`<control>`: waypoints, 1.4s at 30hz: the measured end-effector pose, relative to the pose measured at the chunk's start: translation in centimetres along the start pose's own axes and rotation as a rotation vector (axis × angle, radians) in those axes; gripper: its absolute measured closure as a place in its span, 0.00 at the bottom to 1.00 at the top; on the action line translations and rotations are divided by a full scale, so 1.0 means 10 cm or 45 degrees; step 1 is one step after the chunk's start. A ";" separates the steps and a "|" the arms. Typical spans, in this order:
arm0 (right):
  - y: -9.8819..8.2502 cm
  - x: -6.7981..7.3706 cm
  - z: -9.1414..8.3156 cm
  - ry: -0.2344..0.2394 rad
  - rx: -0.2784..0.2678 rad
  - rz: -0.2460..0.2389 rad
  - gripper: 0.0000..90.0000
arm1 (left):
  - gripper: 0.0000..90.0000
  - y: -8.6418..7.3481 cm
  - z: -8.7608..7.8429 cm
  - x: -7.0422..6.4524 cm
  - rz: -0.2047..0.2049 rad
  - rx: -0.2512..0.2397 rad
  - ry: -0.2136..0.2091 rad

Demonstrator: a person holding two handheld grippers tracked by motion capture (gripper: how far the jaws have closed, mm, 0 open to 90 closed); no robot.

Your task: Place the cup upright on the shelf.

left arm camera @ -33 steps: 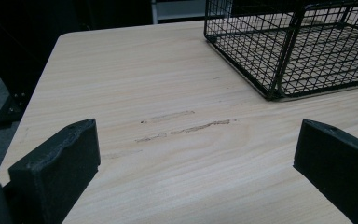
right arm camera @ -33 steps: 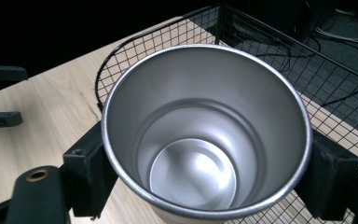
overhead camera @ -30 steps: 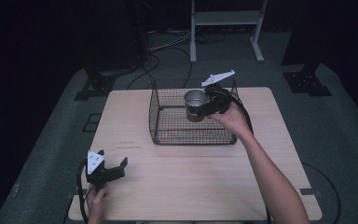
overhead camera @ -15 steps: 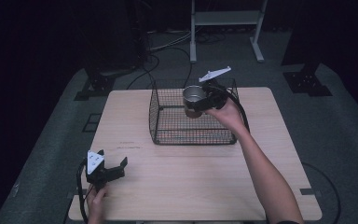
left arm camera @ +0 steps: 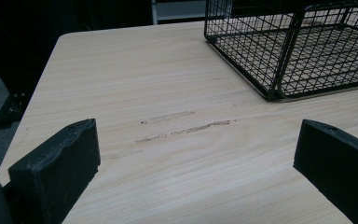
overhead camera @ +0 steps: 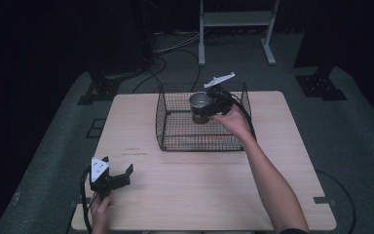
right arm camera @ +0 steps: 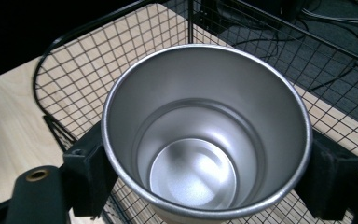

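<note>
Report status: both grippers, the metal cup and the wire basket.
Right gripper shut on silver metal cup, over black wire basket. Left gripper open, empty, low over light wooden table. Basket looks empty below the cup.

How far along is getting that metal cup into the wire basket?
Done: the right gripper has the metal cup clamped by its sides, upright and empty. In hand: the cup hangs over the wire basket, not set down. Left: lower it onto the basket floor and let go. The left gripper rests open near the table edge.
</note>
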State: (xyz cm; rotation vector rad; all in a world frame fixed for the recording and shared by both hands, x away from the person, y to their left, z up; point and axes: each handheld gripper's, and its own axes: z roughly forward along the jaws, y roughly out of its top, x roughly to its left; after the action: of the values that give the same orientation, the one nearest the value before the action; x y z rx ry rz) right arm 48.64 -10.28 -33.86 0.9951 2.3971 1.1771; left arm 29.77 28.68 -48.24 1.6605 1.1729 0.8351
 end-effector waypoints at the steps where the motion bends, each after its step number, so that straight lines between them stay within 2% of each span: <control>1: 0.00 0.00 0.01 -0.003 0.001 0.007 0.20 | 0.00 0.00 0.00 0.00 -0.001 -0.001 0.000; 8: -0.01 -0.06 0.08 -0.011 0.002 0.020 0.20 | 0.00 0.00 0.00 0.00 -0.001 0.002 -0.001; 13: -0.04 -0.10 0.15 -0.013 0.019 0.054 0.20 | 0.00 0.00 0.00 0.00 0.000 0.001 -0.001; 26: -0.08 -0.13 0.32 -0.020 0.051 0.085 0.20 | 0.00 0.00 0.00 0.00 0.000 -0.001 -0.002; 34: -0.11 -0.15 0.40 -0.032 0.077 0.076 0.20 | 0.00 0.00 0.00 0.00 0.004 0.000 -0.002; 42: -0.15 -0.18 0.49 -0.030 0.104 0.095 0.20 | 0.00 0.00 0.00 -0.01 0.003 -0.007 -0.002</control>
State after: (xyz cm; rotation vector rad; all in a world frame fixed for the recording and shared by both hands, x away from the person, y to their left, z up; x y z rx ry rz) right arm 51.84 -9.34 -38.20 1.1262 2.4265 1.0937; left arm 29.75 28.62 -48.25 1.6583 1.1669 0.8372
